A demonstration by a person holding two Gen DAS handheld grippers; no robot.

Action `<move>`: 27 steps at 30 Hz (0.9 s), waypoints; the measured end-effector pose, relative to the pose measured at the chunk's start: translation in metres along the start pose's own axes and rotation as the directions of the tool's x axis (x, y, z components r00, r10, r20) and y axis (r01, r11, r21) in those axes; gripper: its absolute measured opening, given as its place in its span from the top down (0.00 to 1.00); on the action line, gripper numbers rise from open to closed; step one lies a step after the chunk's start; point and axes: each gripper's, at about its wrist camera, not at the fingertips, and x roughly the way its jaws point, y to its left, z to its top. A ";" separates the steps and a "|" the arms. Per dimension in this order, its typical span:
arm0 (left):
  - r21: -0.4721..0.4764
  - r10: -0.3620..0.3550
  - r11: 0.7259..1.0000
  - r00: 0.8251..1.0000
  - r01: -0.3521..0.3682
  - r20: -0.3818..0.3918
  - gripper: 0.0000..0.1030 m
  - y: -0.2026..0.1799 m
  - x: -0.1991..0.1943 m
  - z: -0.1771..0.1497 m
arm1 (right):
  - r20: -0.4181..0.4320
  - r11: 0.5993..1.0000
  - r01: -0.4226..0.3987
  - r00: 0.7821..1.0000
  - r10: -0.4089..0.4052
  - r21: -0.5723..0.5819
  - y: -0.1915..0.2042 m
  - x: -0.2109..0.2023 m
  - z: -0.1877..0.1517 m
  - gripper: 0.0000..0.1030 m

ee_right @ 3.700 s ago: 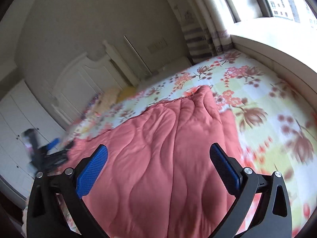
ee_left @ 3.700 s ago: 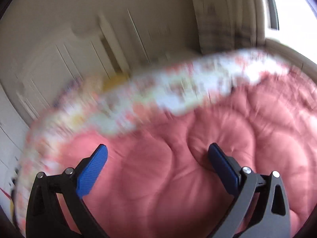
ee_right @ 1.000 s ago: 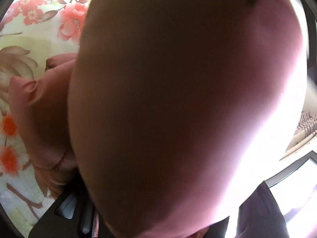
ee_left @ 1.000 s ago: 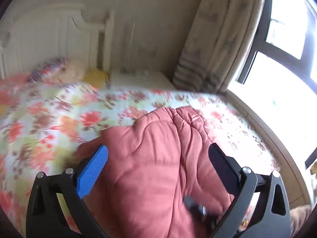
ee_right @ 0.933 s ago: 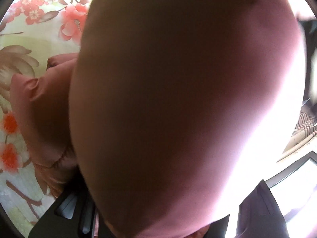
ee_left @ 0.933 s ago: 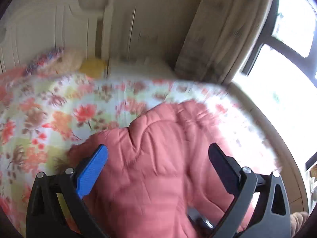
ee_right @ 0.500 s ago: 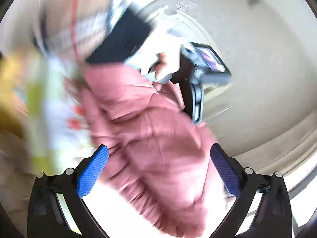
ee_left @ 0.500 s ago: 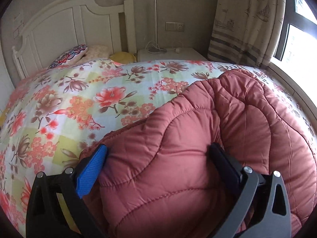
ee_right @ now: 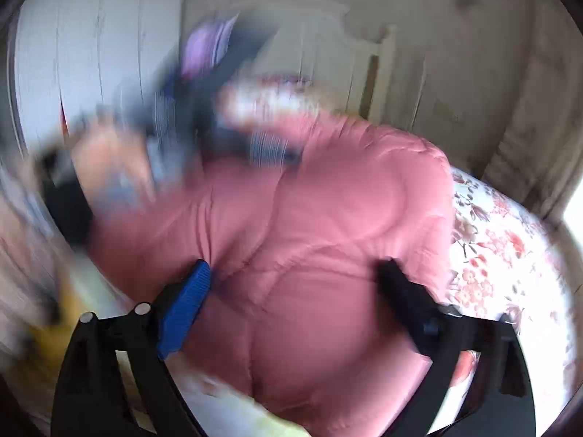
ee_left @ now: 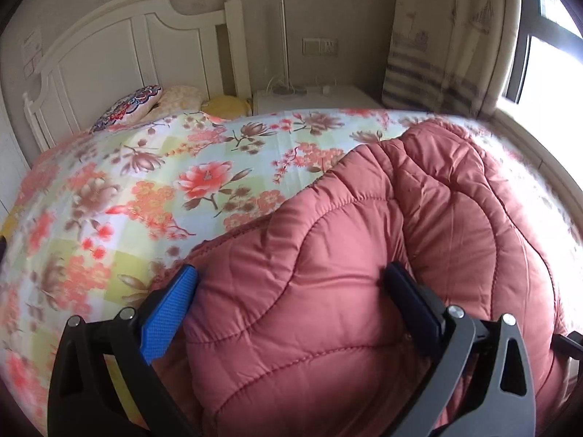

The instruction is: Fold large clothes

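A home bedroom — bed [ee_left: 153, 196], headboard [ee_left: 120, 54], curtained window [ee_left: 437, 36].

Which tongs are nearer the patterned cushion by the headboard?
Left. The left tongs straddle the pink quilted garment across the bed from the cushion; the right tongs view is too blurred to place it.

Quilt [ee_left: 364, 255]: pink padded cloth, stitched in curves, showing a faint sheen. Sheet [ee_left: 153, 189]: matt floral-printed cloth. Headboard [ee_left: 120, 47]: looking like white painted wood, smooth. Curtain [ee_left: 441, 36]: matt striped fabric. Left gripper [ee_left: 288, 300]: black matt plastic frame carrying metal pins; pads [ee_left: 167, 315] showing blue dimpled texture.
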 end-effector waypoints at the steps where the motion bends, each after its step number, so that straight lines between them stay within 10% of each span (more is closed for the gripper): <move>1: -0.004 0.011 1.000 1.000 -0.011 -0.006 0.02 0.000 -0.006 0.005 | -0.008 0.999 0.023 1.000 -0.023 -0.027 0.004 -0.002 0.001 0.05; 6: -0.163 -0.004 0.986 0.990 0.027 0.140 0.02 0.001 -0.072 0.037 | -0.016 1.000 -0.002 1.000 0.002 -0.002 -0.003 0.002 0.003 0.04; 13: 0.023 0.303 0.953 0.953 -0.303 -0.008 0.02 -0.048 0.000 0.031 | -0.017 1.000 0.001 1.000 -0.001 -0.014 0.016 0.020 -0.007 0.04; 23: -0.084 0.214 0.973 0.977 -0.214 -0.007 0.02 -0.023 0.026 0.014 | -0.015 0.998 -0.038 0.999 0.037 -0.059 0.011 0.008 -0.016 0.04; 27: -0.155 0.122 0.980 0.992 -0.121 -0.004 0.02 -0.009 0.023 0.010 | 0.030 0.992 -0.128 0.991 0.128 -0.009 -0.022 -0.018 -0.002 0.24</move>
